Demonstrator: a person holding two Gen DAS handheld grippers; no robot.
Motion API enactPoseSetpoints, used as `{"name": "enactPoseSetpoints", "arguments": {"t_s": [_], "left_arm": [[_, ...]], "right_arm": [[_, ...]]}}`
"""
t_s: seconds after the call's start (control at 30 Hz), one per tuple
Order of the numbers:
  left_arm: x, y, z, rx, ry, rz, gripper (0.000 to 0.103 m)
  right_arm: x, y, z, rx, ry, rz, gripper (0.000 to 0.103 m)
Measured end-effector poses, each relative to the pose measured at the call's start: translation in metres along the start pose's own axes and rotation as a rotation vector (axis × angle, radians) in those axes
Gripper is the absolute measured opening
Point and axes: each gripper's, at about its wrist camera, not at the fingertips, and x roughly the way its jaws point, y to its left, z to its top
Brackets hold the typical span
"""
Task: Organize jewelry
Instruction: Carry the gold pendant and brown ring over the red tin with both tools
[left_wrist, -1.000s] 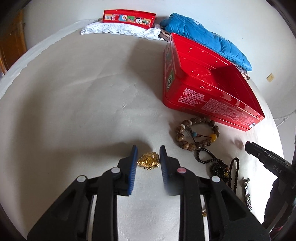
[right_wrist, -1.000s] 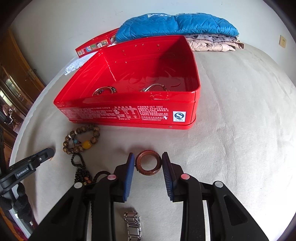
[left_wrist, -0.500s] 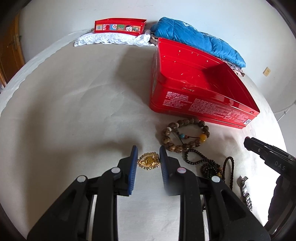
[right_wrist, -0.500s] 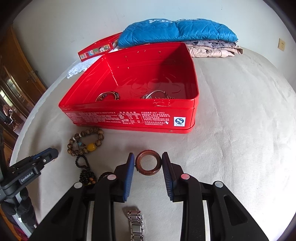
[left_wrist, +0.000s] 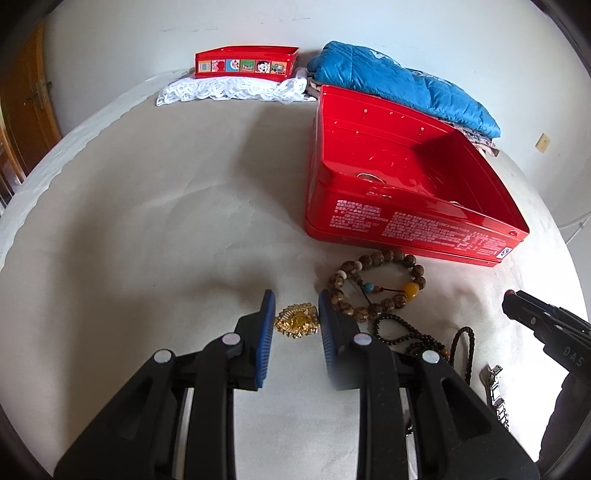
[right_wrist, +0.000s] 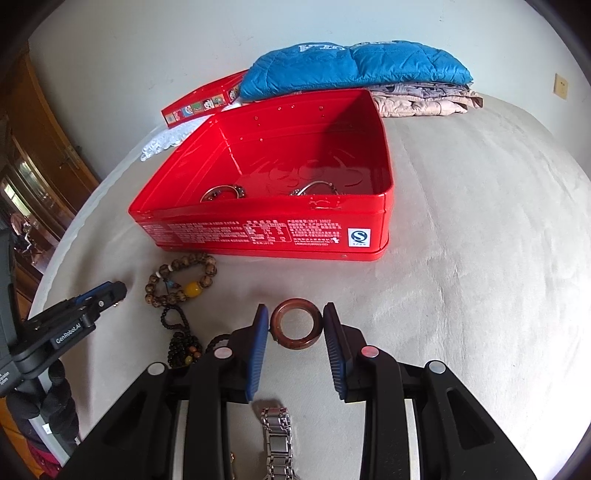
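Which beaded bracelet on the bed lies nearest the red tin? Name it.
The brown wooden-bead bracelet with the yellow bead, just in front of the red tin. The black beaded strings lie farther from it.

red tin (right_wrist: 258, 232): glossy metal | bangle (right_wrist: 296, 327): polished wood (apparently) | bedcover (right_wrist: 480, 277): matt cloth

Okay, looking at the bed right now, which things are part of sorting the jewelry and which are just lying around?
Part of the job:
- red tin, two bangles already inside
- gold brooch in the left gripper
- brown ring in the right gripper
- wooden bead bracelet
- dark bead strand
- metal watch

Just lying about:
- blue jacket
- white lace cloth
- tin lid
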Motion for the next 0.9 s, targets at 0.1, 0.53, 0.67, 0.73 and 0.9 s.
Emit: {"name": "enactPoseSetpoints", "arguments": {"t_s": [0.1, 0.53, 0.67, 0.73, 0.9], "left_arm": [[-0.003, -0.002, 0.0, 0.007, -0.009, 0.003, 0.022], [-0.02, -0.008, 0.009, 0.025, -0.044, -0.008, 0.022], [-0.027, -0.011, 0.015, 0.03, -0.047, -0.018, 0.023], [-0.032, -0.014, 0.02, 0.039, -0.059, -0.019, 0.023], [-0.045, -0.029, 0.036, 0.073, -0.087, -0.03, 0.022]], "right_arm": [[0.001, -0.001, 0.0, 0.002, 0.003, -0.001, 0.03], [-0.011, 0.005, -0.001, -0.018, -0.023, 0.002, 0.03], [-0.02, 0.008, 0.001, -0.03, -0.041, 0.007, 0.03], [-0.022, 0.01, 0.003, -0.036, -0.043, 0.018, 0.03], [-0.032, 0.013, 0.015, -0.047, -0.051, 0.04, 0.03]]}}
